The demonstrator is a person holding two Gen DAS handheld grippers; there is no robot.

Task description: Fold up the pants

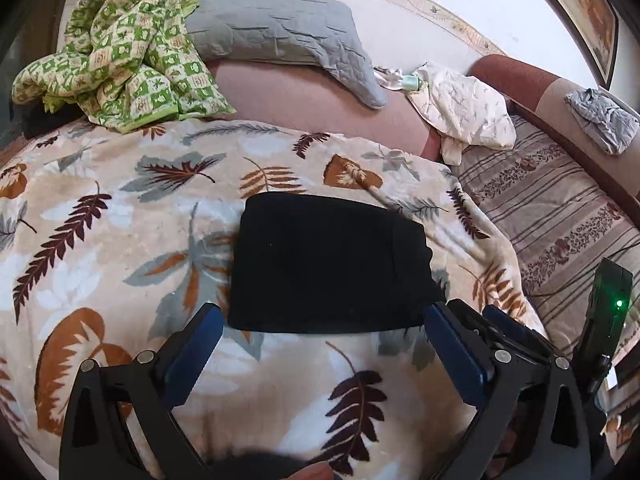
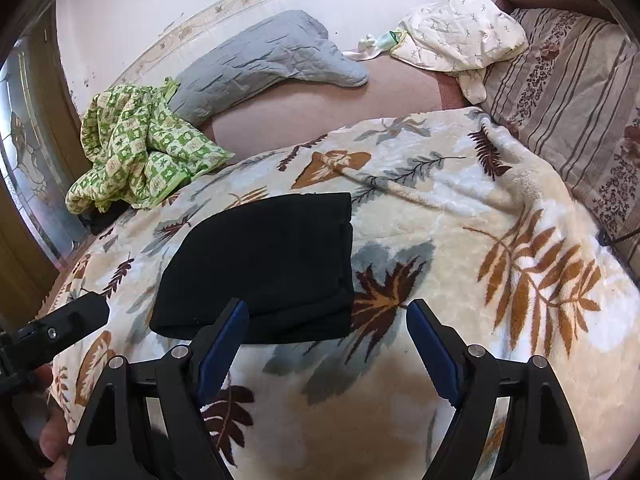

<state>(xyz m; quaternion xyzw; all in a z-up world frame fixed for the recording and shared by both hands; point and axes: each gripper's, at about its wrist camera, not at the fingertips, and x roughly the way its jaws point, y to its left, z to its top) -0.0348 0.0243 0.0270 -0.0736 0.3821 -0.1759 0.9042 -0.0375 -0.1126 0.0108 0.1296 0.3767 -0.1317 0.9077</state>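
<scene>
Blanket [image 1: 120, 216] (leaf-patterned) under pants [image 1: 328, 264]

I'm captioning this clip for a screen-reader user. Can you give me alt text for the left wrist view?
Black pants, folded into a compact rectangle, lie on a leaf-print blanket just beyond the open, empty left gripper. Behind sit a green checked quilt and a grey pillow.

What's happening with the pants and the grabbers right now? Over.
Left gripper open, fingers empty. Right gripper open, empty. Black pants folded into a compact rectangle on the leaf blanket. Nothing in the way.
</scene>
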